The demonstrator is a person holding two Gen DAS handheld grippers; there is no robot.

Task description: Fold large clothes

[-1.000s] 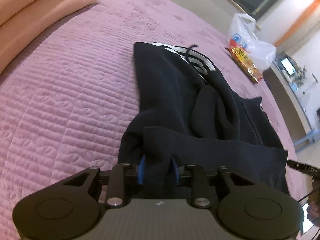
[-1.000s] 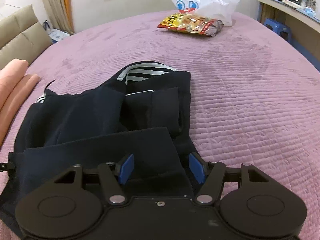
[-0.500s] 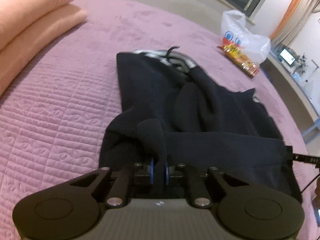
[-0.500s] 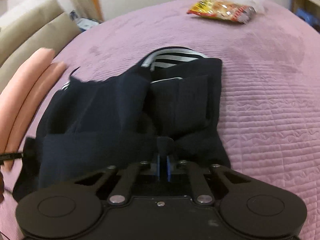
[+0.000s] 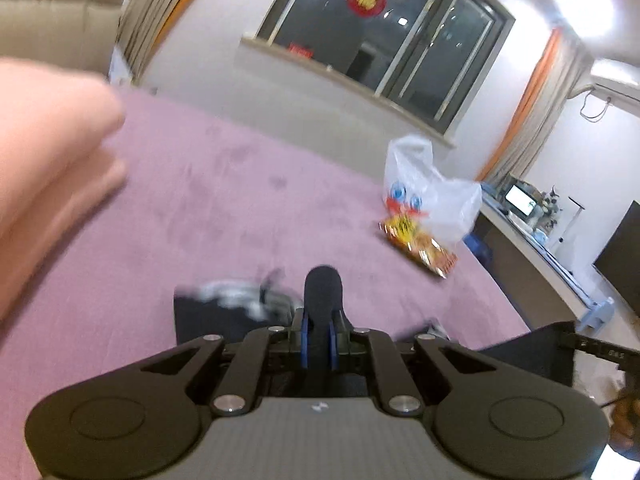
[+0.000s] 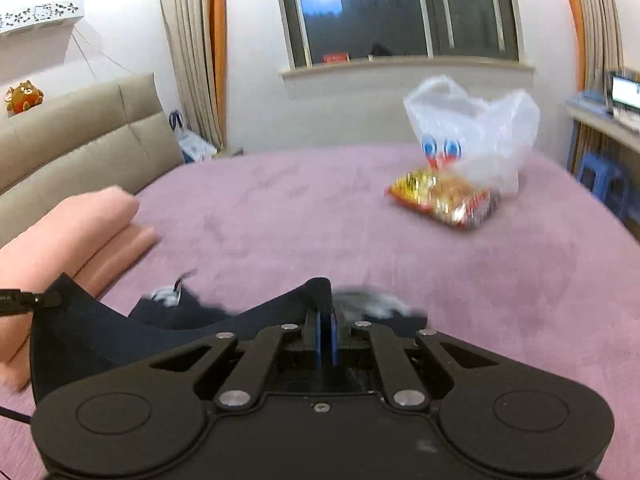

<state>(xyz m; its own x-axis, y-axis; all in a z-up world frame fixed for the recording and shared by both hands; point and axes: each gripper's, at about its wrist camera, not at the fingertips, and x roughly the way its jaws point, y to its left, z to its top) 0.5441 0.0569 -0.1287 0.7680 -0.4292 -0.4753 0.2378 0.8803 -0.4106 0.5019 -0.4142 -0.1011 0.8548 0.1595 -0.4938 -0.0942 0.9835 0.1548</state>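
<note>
The left hand-held gripper (image 5: 319, 330) pinches a bunched fold of the dark garment (image 5: 208, 316), and the right hand-held gripper (image 6: 325, 330) is pressed together on another edge of it. Both corners are raised off the pink bed (image 6: 520, 280), the rest trailing on the cover below. The fold looks mid-way: an edge is lifted but not yet laid over and flattened. Farther off lie a snack packet (image 6: 442, 199) and a plastic bag (image 6: 472, 132).

Matt dark cloth garment (image 6: 120, 340), soft mauve bedspread (image 6: 320, 220), glossy crinkled plastic bag (image 6: 480, 128).
</note>
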